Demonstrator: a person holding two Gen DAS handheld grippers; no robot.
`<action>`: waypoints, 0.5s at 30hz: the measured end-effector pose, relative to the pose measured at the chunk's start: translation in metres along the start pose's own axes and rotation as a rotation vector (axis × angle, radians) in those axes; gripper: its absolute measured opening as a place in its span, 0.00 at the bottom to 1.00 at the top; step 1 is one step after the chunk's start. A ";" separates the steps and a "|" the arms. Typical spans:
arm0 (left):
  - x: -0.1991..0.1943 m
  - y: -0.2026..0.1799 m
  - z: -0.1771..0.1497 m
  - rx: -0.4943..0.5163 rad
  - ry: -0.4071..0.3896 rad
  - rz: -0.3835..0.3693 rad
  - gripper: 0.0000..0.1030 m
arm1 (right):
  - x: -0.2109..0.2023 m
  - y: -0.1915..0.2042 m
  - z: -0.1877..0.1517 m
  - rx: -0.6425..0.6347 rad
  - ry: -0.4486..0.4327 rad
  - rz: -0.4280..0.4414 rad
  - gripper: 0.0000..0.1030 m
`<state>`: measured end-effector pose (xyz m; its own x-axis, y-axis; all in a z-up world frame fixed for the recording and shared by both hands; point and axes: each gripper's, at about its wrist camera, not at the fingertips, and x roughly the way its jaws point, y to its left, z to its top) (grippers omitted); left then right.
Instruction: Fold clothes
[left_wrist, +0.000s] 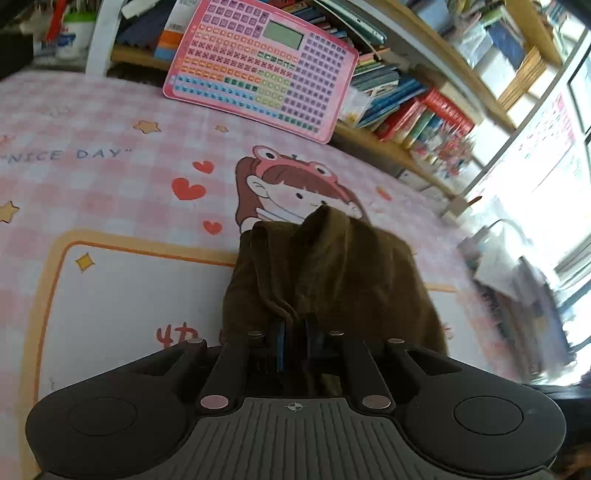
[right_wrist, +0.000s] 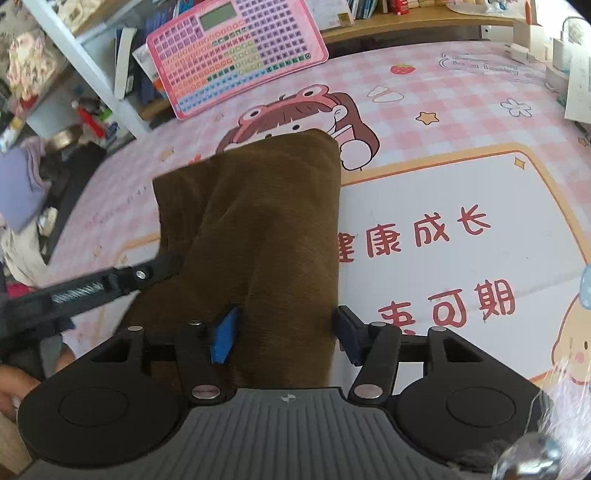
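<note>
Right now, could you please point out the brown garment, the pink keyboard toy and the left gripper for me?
brown garment (right_wrist: 266, 206): right wrist view, middle of the folded cloth.
pink keyboard toy (left_wrist: 258, 70): left wrist view, its key grid.
left gripper (left_wrist: 294, 328): left wrist view, between its fingers, which pinch the cloth.

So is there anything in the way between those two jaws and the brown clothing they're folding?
Nothing visible. The left gripper is already shut on a fold of the brown garment. The right gripper has its jaws apart on either side of another part of the cloth. The pink desk mat around it is bare nearby.
</note>
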<state>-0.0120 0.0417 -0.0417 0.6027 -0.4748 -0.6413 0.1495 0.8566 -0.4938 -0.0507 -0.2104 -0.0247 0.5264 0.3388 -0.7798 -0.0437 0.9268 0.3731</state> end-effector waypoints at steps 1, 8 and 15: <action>-0.004 0.003 0.003 -0.015 -0.001 -0.012 0.17 | 0.000 0.001 0.000 0.002 0.001 0.000 0.53; 0.004 -0.008 0.038 0.079 -0.118 0.019 0.32 | 0.000 0.003 0.001 -0.001 0.004 -0.006 0.54; 0.035 -0.031 0.042 0.213 -0.088 0.088 0.16 | -0.001 0.005 0.000 -0.011 0.003 -0.012 0.54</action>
<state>0.0380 0.0071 -0.0242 0.6851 -0.3852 -0.6183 0.2496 0.9215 -0.2975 -0.0515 -0.2056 -0.0220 0.5244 0.3284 -0.7856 -0.0469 0.9324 0.3585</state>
